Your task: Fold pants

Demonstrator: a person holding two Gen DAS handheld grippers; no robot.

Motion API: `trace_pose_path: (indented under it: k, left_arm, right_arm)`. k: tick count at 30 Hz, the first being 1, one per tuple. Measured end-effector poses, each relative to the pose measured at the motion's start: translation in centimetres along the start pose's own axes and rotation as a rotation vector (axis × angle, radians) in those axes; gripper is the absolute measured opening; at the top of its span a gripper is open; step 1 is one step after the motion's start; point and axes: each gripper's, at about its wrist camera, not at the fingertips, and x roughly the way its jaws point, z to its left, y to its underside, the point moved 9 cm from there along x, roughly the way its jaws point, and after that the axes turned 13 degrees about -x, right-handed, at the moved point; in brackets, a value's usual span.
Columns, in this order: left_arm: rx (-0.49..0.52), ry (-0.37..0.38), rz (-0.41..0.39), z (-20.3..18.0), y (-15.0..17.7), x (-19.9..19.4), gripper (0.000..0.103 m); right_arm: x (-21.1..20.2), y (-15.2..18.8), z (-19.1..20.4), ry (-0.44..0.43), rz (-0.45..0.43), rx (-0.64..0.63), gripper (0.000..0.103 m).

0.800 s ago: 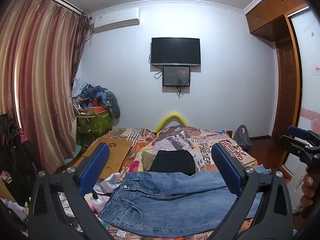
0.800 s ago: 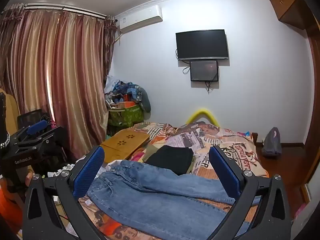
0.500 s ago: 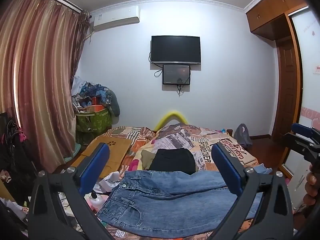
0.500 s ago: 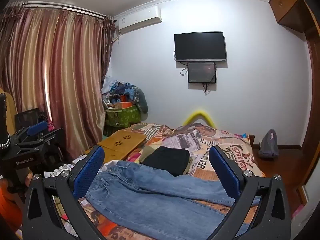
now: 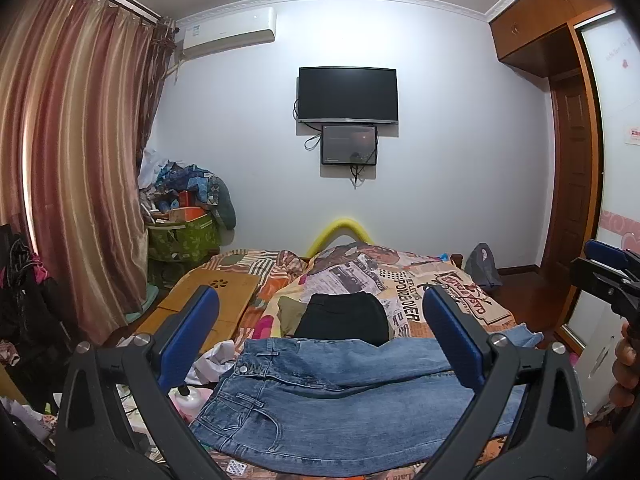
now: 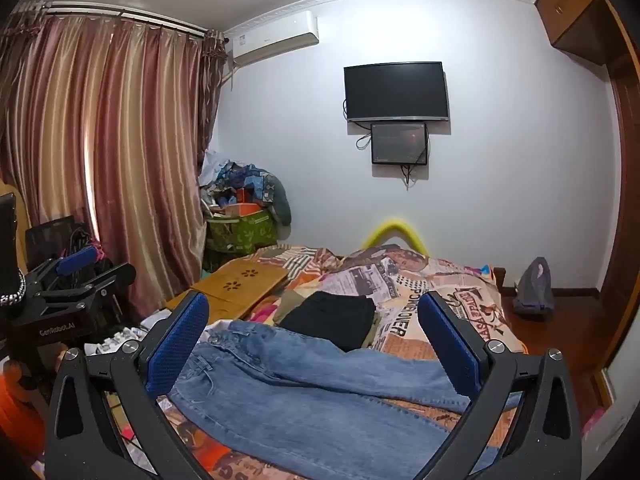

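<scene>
Two screens point(image 5: 347, 95) hang on the white wall beyond a quilt-covered bed point(image 5: 436, 280), curtains point(image 5: 72, 152) at its left. Jeans point(image 5: 340, 392) lie flat across the near end. Both the left gripper point(image 5: 320, 336) and right gripper point(image 6: 312, 336) gape wide, empty, barely shifted since earlier.

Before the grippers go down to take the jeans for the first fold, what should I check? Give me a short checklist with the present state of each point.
1. Left gripper open, nothing between its fingers: ok.
2. Right gripper open and free: ok.
3. Blue jeans spread out on the bed, not yet folded: ok.
4. Legs lying flat together: not ok; they spread apart in the right wrist view.
5. Black garment clear of the jeans: cannot tell; it lies just behind them and may touch.
6. Waistband reachable on the left: ok.
</scene>
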Motion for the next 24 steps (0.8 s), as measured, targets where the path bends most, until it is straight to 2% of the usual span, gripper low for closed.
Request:
trace_pose_path:
  k: [24]
  left_arm:
    - [-0.013,0.004,0.007,0.04,0.62,0.24,0.103]
  right_arm:
    - [0.70,0.04,0.06,-0.008,0.004,0.001,0.103]
